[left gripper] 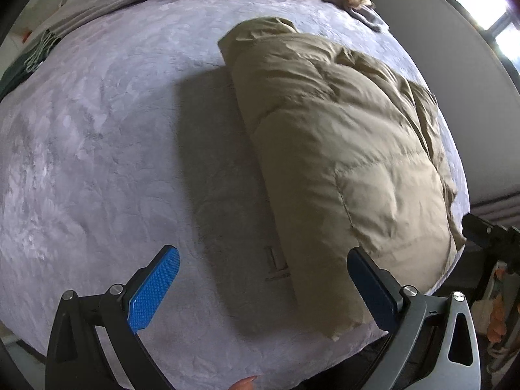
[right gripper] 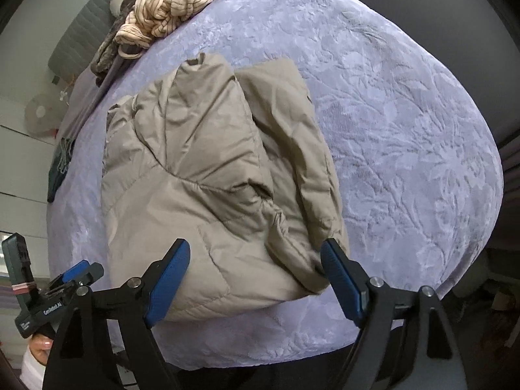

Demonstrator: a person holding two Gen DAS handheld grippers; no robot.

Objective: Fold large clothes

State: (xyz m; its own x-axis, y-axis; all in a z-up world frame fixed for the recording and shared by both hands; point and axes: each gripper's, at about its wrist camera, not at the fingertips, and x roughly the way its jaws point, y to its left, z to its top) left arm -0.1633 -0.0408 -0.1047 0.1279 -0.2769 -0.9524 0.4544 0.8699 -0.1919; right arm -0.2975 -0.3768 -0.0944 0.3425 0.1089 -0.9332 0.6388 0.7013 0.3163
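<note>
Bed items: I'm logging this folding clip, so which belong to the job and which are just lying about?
Job:
- tan puffer jacket
- left tongs, open
- right tongs, open

Lying about:
- striped cream garment
- dark green cloth

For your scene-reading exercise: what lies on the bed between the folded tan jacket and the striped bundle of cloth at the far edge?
Only bare lavender bedspread separates the tan jacket from the striped bundle; the right wrist view shows it most clearly.

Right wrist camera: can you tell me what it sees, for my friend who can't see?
A puffy tan jacket lies folded on a lilac bedspread, with the right gripper open just above its near edge. Striped cream clothes are heaped at the far side.
</note>
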